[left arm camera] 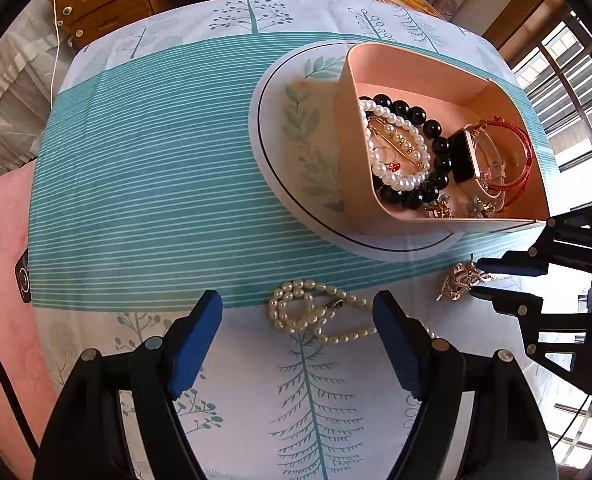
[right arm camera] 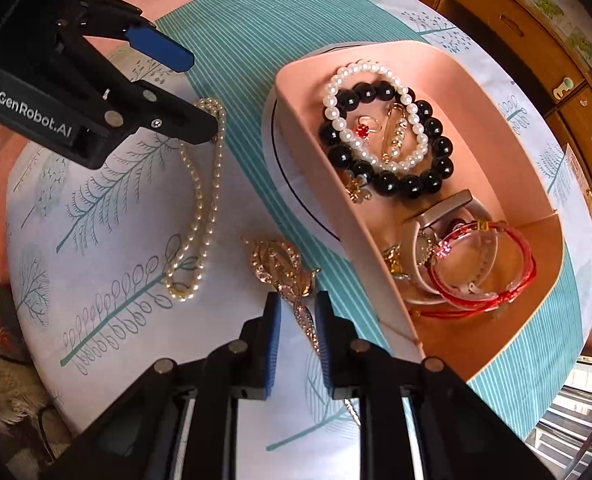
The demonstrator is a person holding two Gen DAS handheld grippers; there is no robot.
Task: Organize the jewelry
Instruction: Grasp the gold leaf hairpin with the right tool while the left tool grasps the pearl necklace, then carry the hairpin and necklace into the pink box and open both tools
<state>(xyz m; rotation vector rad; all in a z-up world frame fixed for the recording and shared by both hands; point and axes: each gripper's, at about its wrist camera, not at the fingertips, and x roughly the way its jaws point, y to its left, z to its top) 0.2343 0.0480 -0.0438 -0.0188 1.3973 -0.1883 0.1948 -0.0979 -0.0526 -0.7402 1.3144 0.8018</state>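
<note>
A: Gold chain (right arm camera: 282,266) position?
B: On the table (right arm camera: 108,216), on the white part of the cloth, just beside the near wall of the pink box (right arm camera: 376,264). Bunched at one end, and a thin tail runs back between the right tongs (right arm camera: 298,344).
A: Right tongs state?
B: Nearly closed. The blue pads (right arm camera: 273,344) sit either side of the tail with only a narrow gap. Looks clamped on the chain, pointing down at the table.
A: Left tongs (left arm camera: 296,340)?
B: Wide open, nothing in them. They hang over the pearl necklace (left arm camera: 316,314), which lies loose on the cloth between the fingers' line of sight, not touched as far as I can tell.
A: Box contents?
B: One compartment: black bead bracelet (right arm camera: 392,148) with a white pearl bracelet (right arm camera: 372,120) lying across it, gold pin and a ring with a red stone inside the loop. Other compartment: watch (left arm camera: 466,156) with pale strap, red cord bracelets (right arm camera: 484,268). Small gold pieces at the near wall, too small to identify.
A: Box sits on?
B: A round white plate (left arm camera: 292,152) with a leaf print, on the teal striped band of the cloth.
</note>
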